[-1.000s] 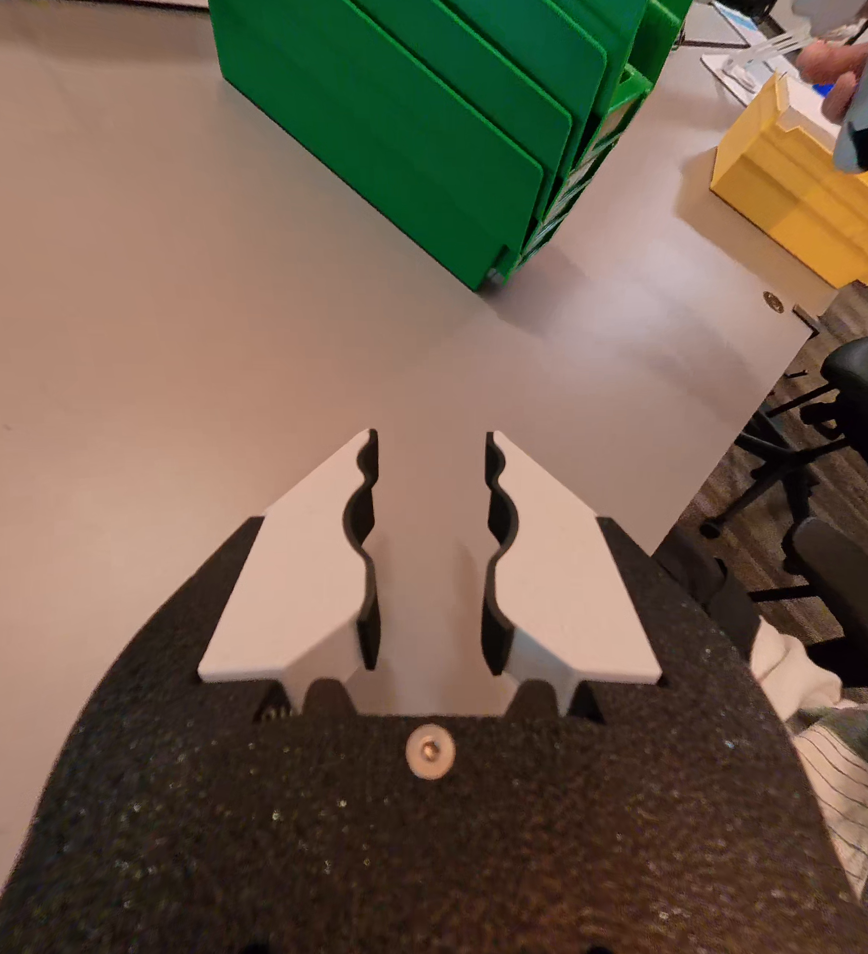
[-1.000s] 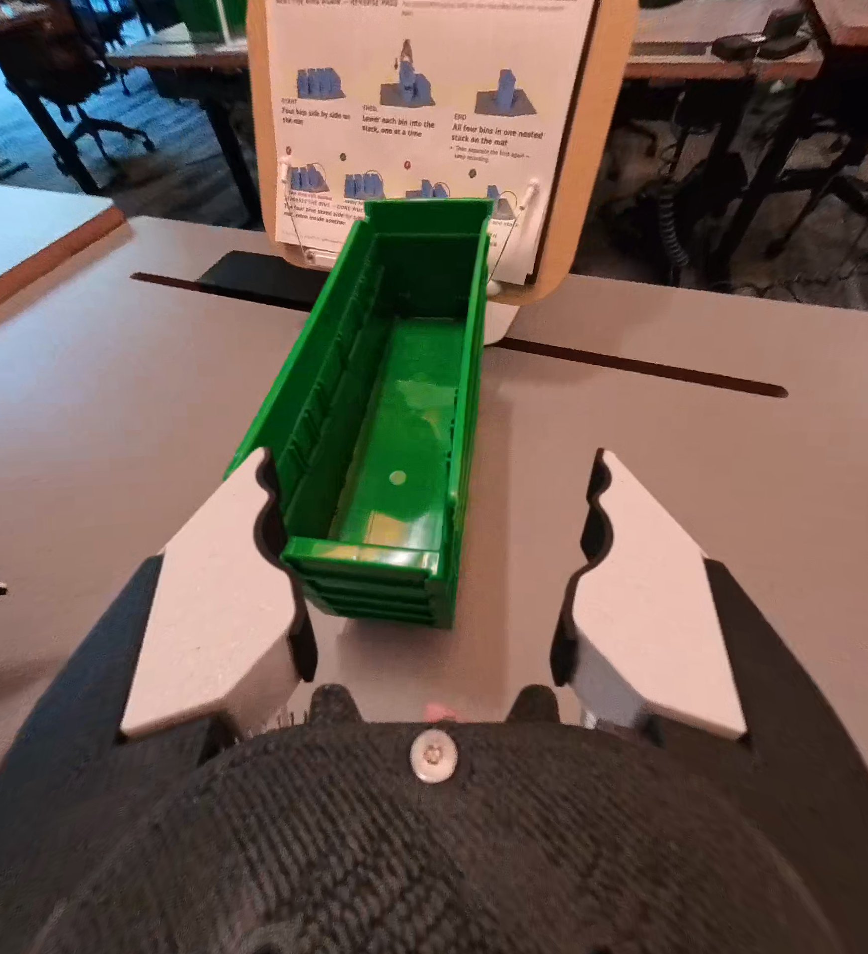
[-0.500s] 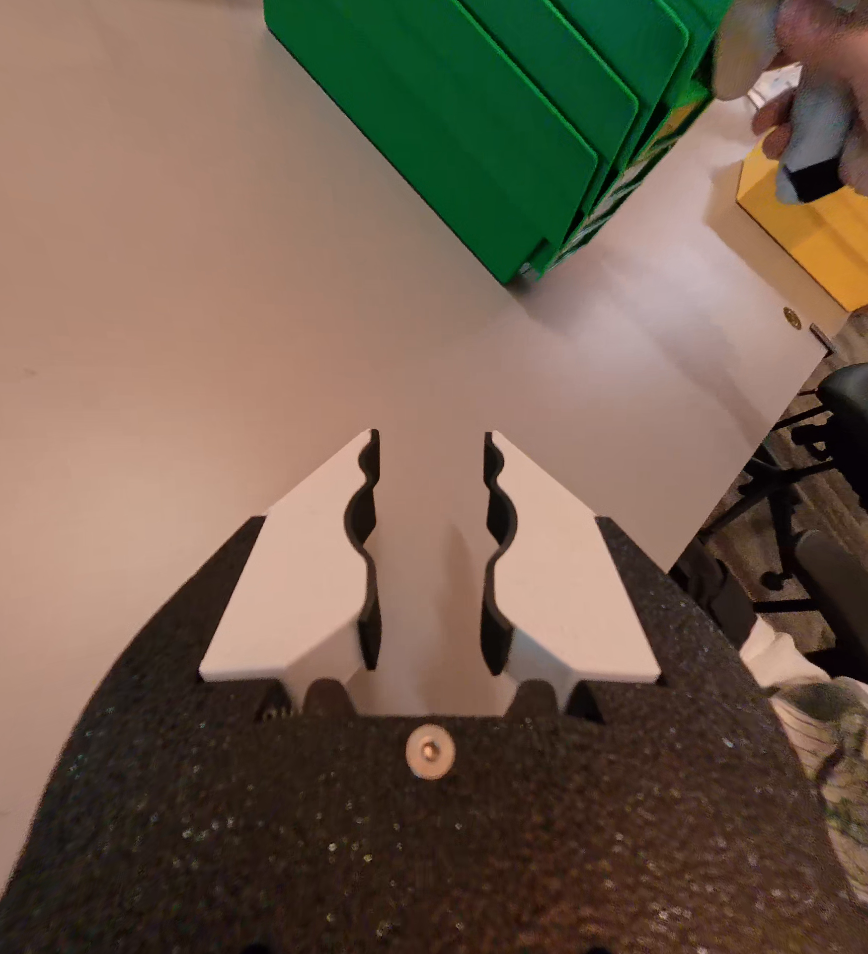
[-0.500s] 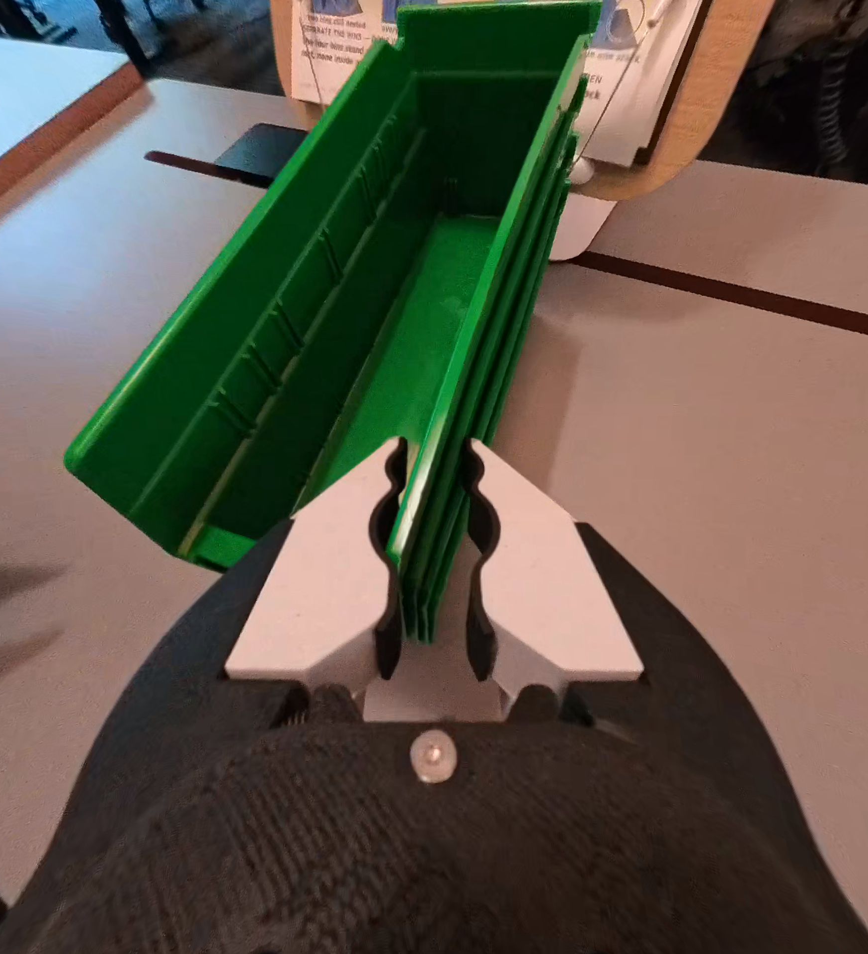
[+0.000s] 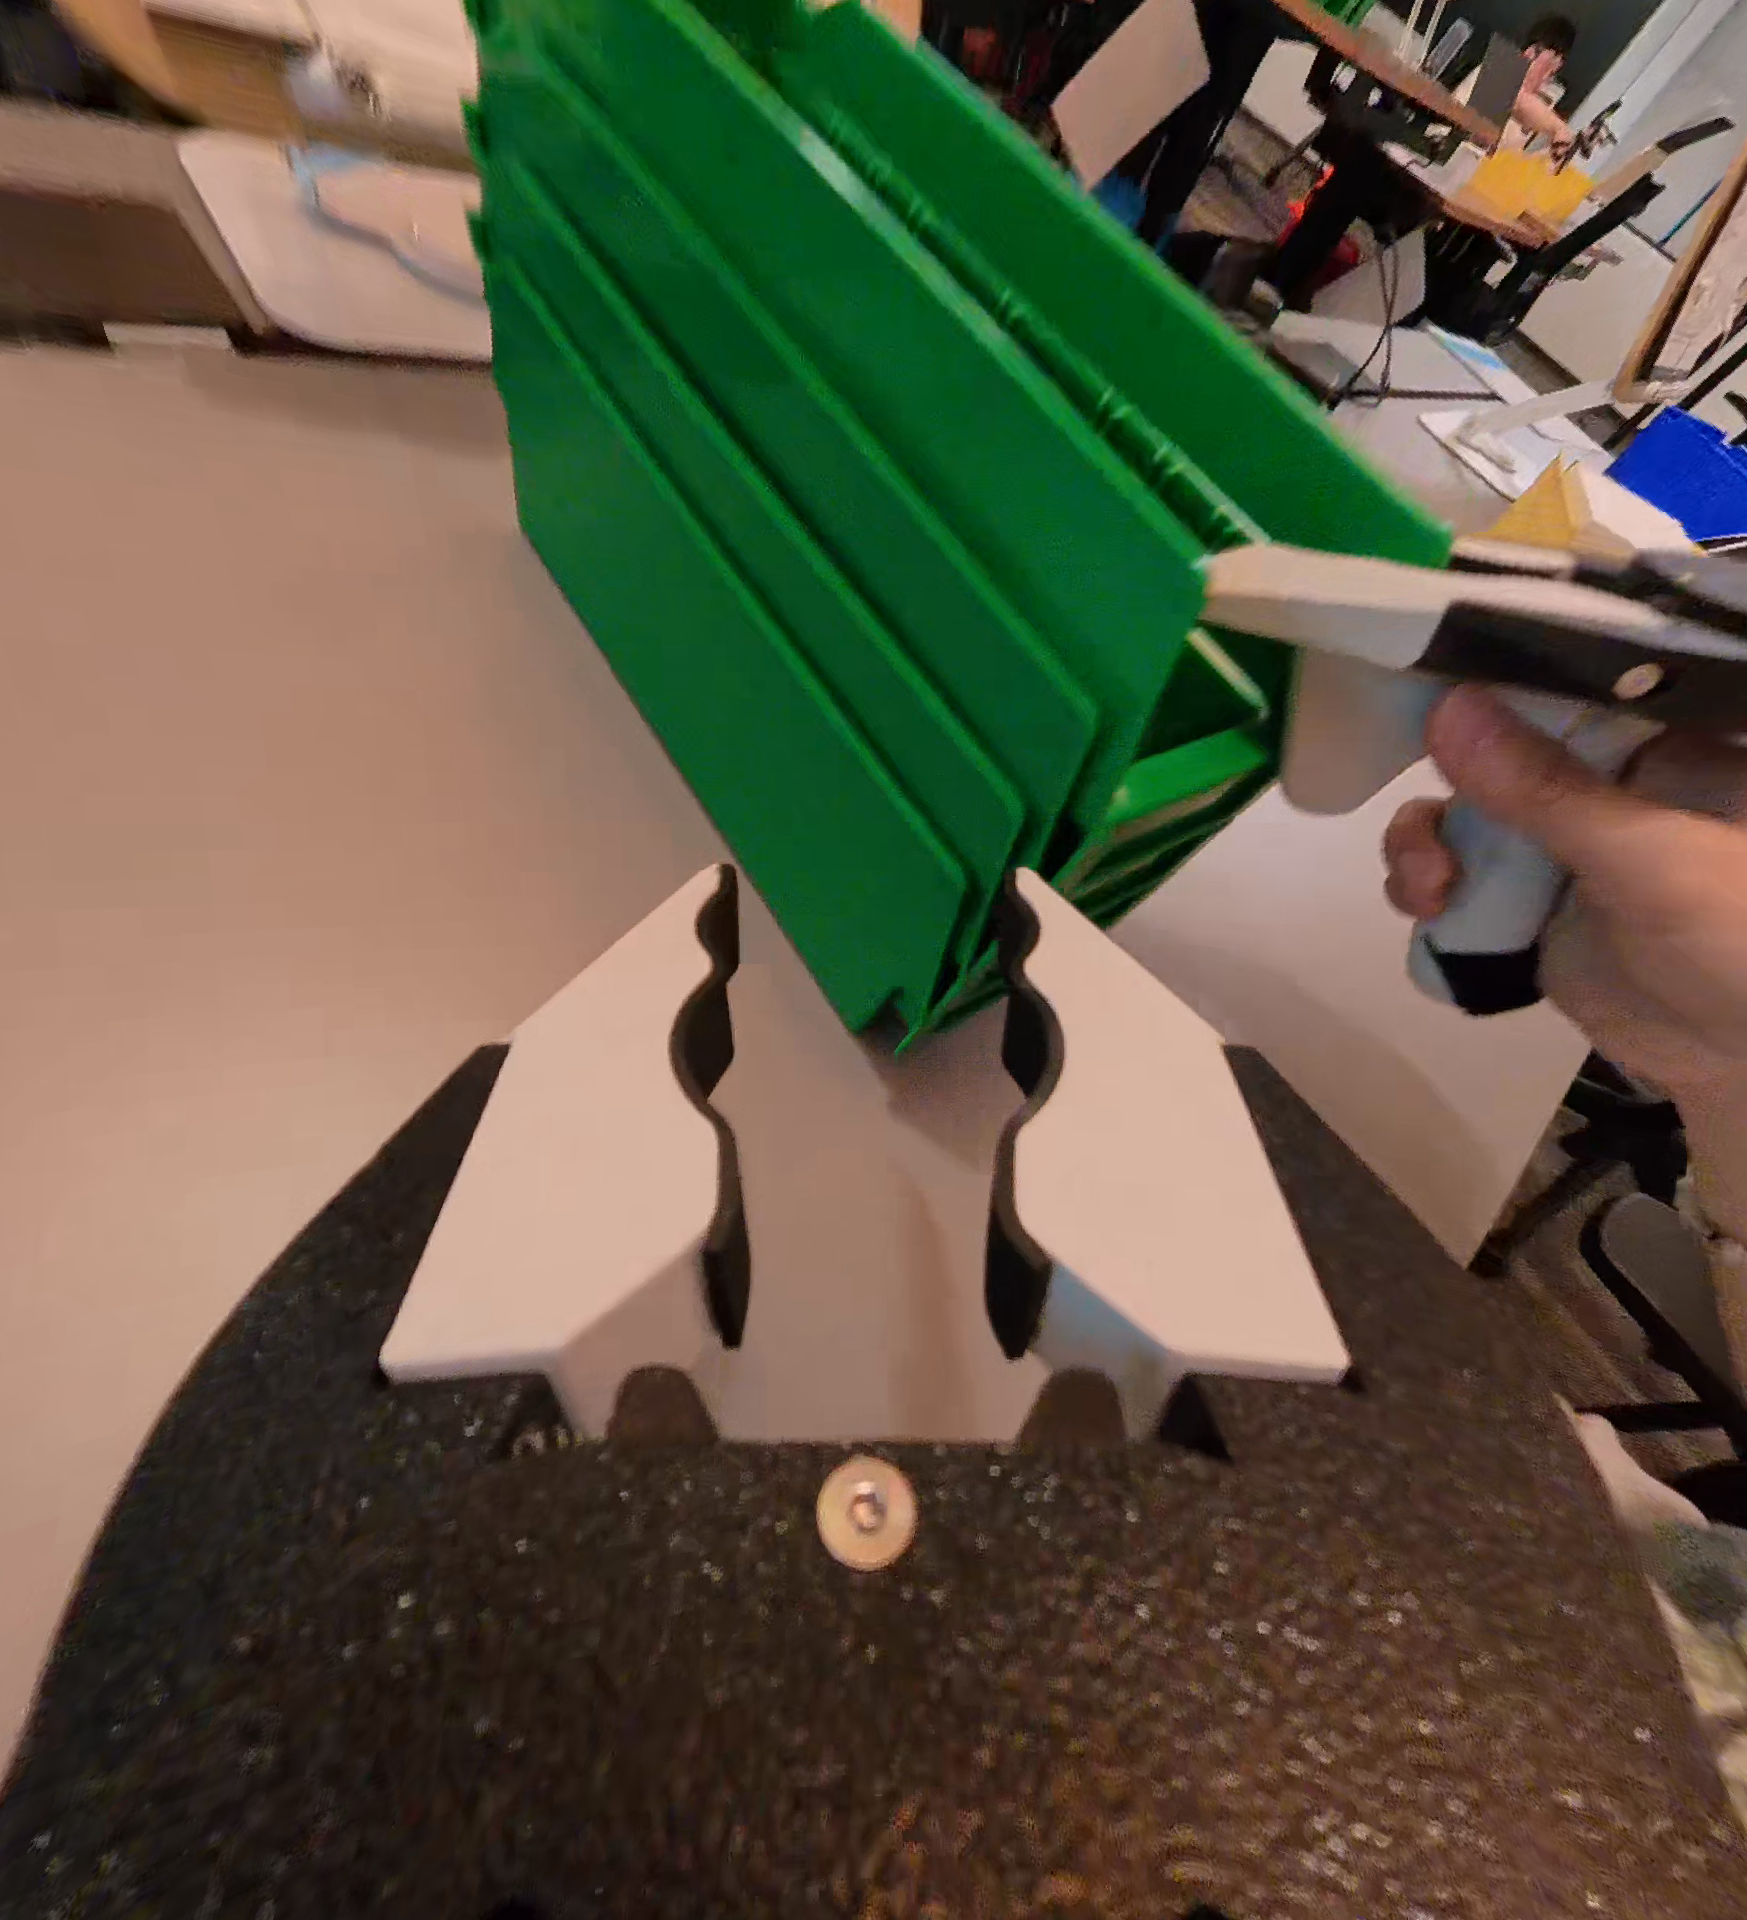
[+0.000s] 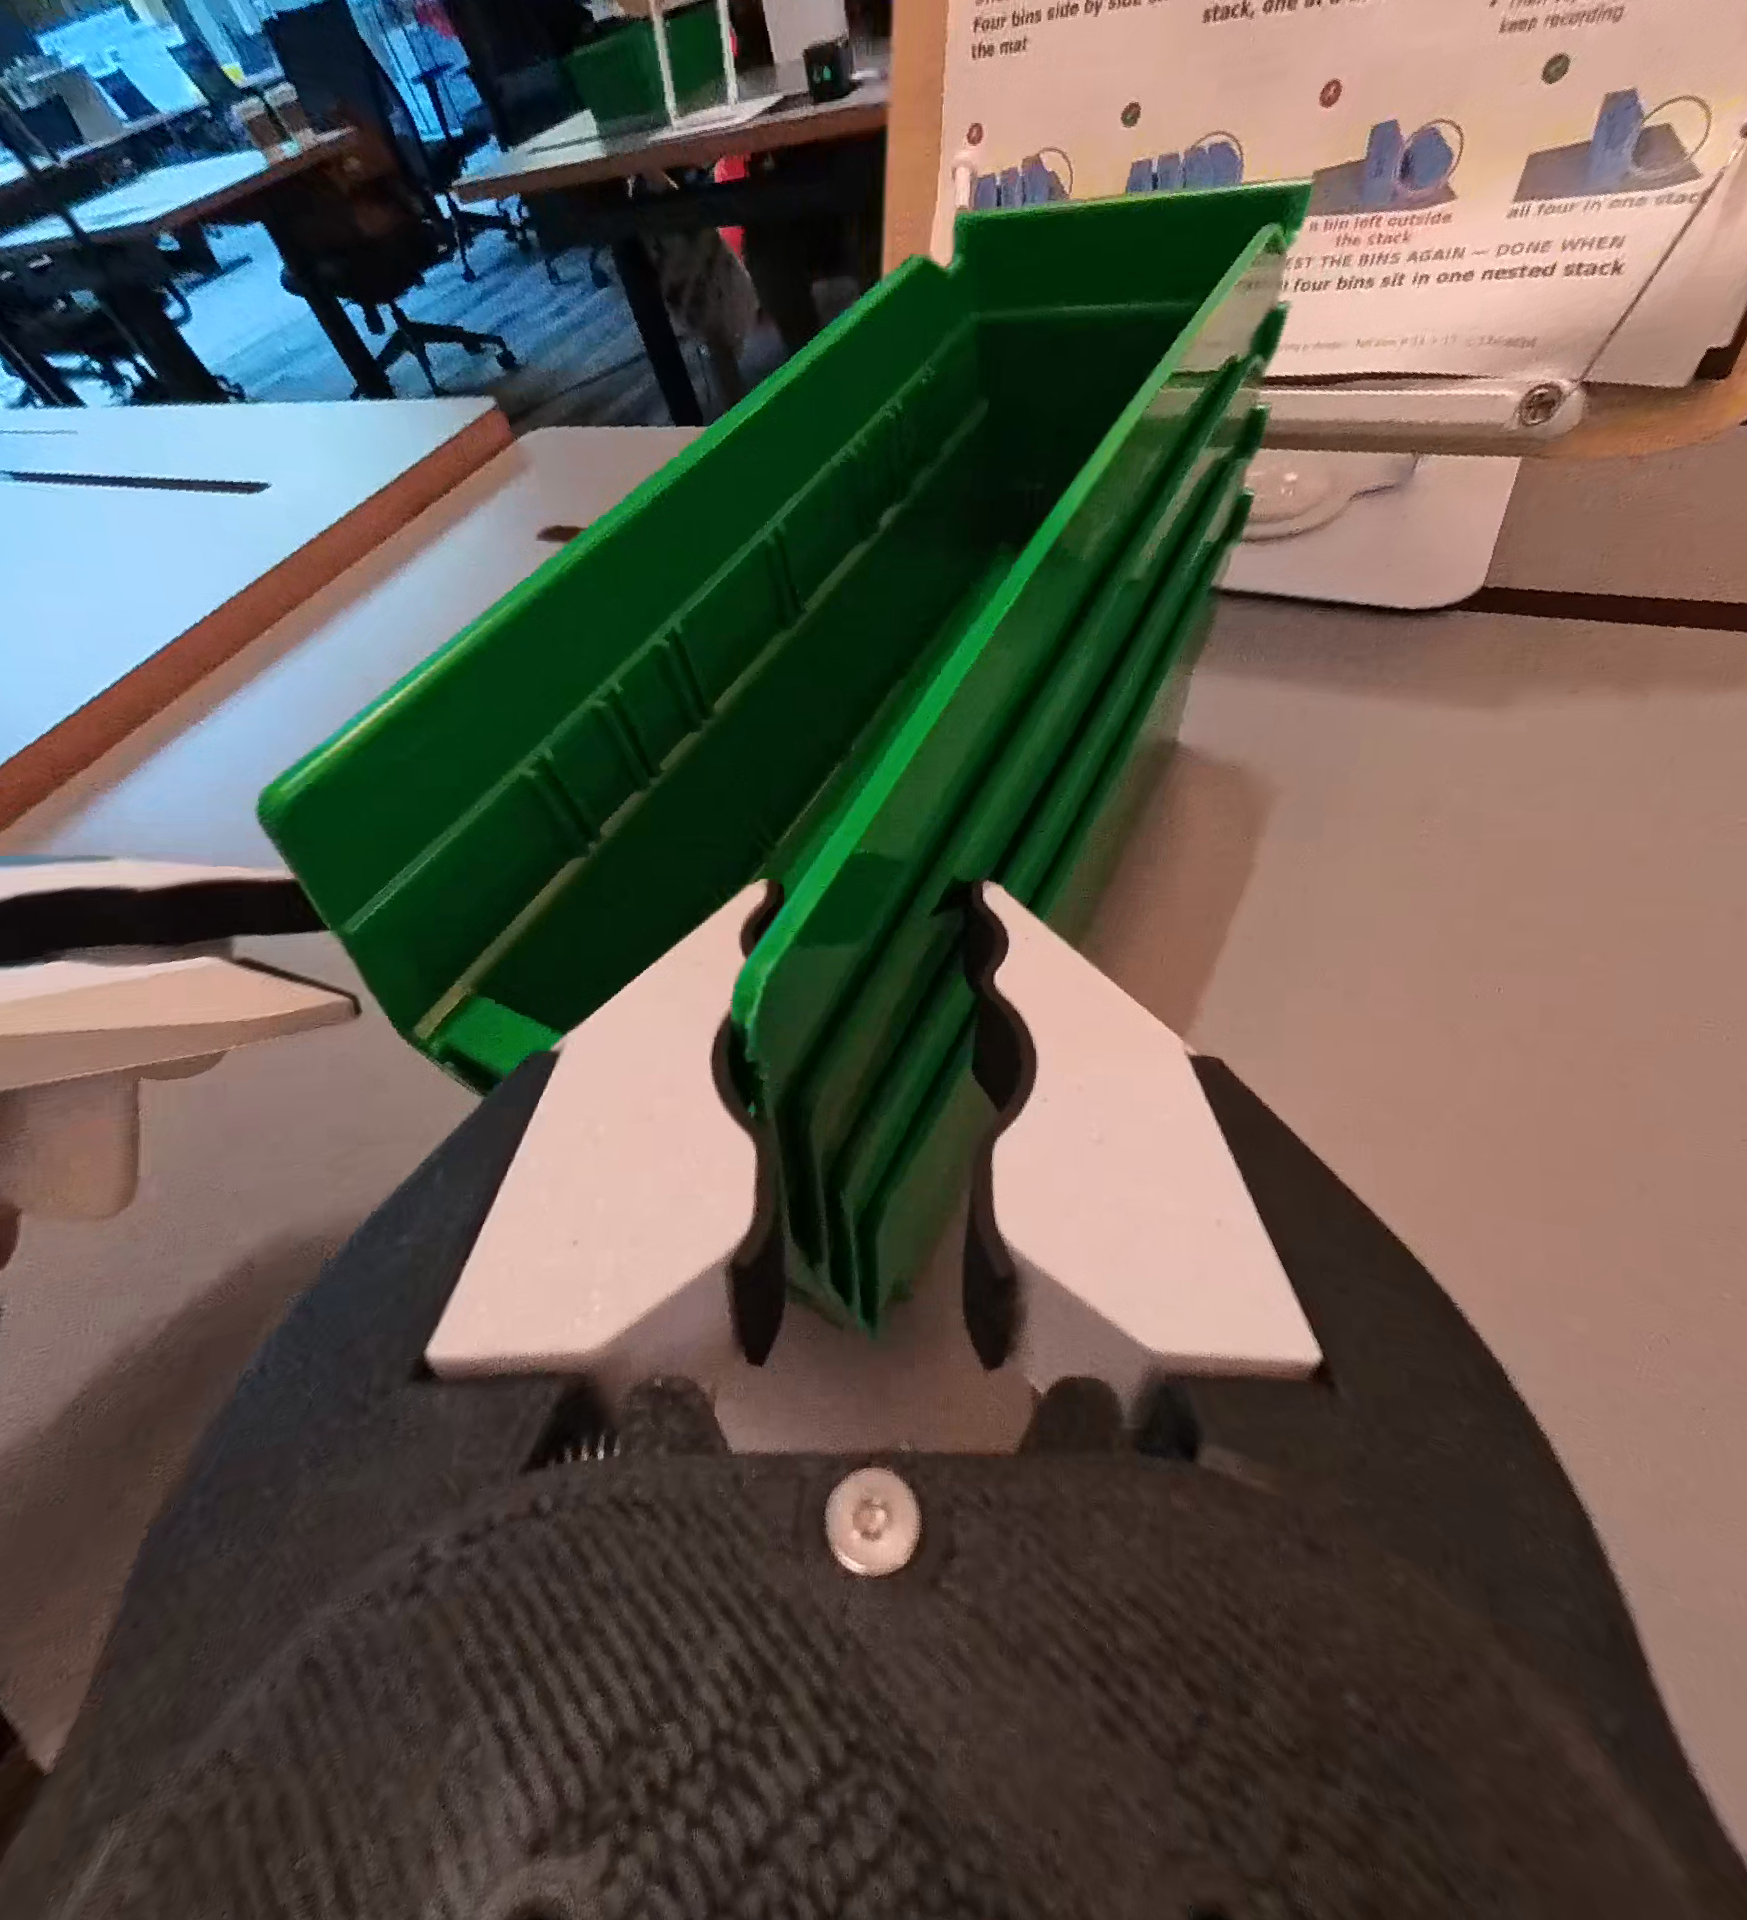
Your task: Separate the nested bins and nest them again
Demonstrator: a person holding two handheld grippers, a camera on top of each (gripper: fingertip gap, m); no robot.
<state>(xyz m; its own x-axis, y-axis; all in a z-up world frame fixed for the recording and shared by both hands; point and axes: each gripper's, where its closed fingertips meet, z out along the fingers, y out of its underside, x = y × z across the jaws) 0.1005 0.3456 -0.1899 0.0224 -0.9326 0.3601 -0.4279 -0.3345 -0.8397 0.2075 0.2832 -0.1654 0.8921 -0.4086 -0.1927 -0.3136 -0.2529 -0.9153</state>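
4 nested green bins [image 6: 848, 665], tilting on edge above the grey table [image 6: 1471, 935], lower corner dipping toward the tabletop. Right gripper [image 6: 864, 1101] clamping the stacked right-hand side walls near the front end, fingers [image 6: 1108, 1174] pressing both faces of the layered rims. Left gripper [image 5: 869, 1101] hovering just in front of the stack's lower corner [image 5: 910, 997], jaws partly spread and gripping nothing, corner sitting at the gap between the fingertips. Hand [image 5: 1617, 914] squeezing the right tool's handle. Instruction board [image 6: 1368, 156] standing behind the bins.
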